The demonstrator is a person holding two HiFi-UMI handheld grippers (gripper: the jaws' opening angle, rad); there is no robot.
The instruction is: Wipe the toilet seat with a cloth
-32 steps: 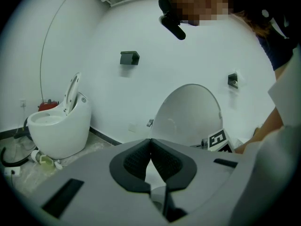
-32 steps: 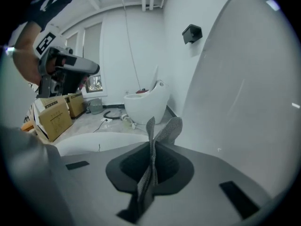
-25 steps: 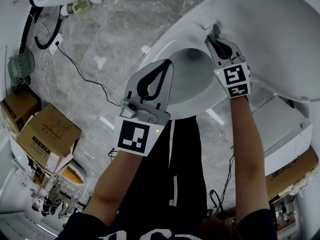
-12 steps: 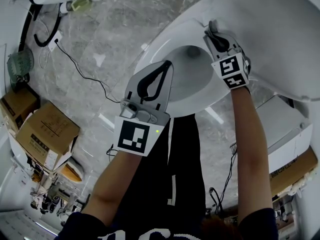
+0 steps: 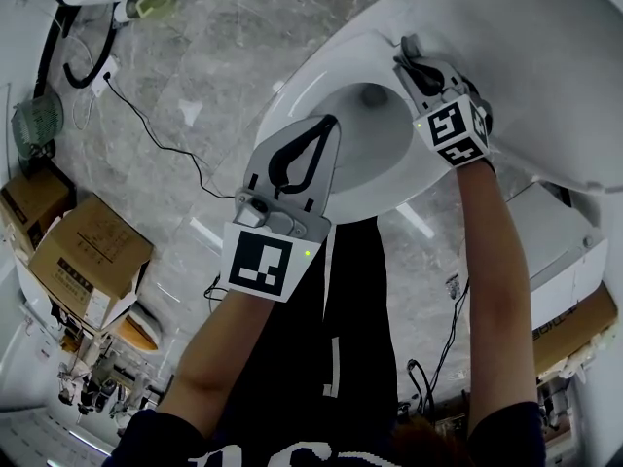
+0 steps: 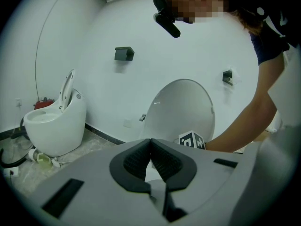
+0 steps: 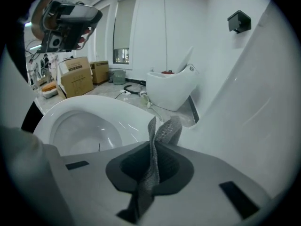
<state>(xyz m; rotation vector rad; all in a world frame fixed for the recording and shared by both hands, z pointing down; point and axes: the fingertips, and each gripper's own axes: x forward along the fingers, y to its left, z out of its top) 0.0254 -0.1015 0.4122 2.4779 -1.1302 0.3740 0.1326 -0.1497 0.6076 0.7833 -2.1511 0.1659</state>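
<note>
The white toilet seat [image 5: 292, 95] rings the bowl in the head view, and the raised lid [image 5: 545, 56] stands to its right. My right gripper [image 5: 407, 52] is at the seat's far right rim beside the lid, shut on a grey cloth [image 7: 165, 130] that sticks up between its jaws. The right gripper view shows the seat [image 7: 89, 105] to the left of the right gripper [image 7: 155, 147] and the lid [image 7: 244, 107] to its right. My left gripper [image 5: 326, 125] hovers over the near left rim, shut with nothing in it. In the left gripper view its tips [image 6: 150, 142] meet before the lid [image 6: 181, 107].
A second white toilet [image 6: 54, 121] stands across the marble floor, with a black cable [image 5: 156, 129] trailing from it. Cardboard boxes [image 5: 88, 251] sit at the left. A green basket [image 5: 34, 125] is near the wall. The person's legs [image 5: 355, 300] are in front of the bowl.
My right gripper with the cloth has slid a little farther up along the seat's right rim toward the lid. The left gripper has stayed put.
</note>
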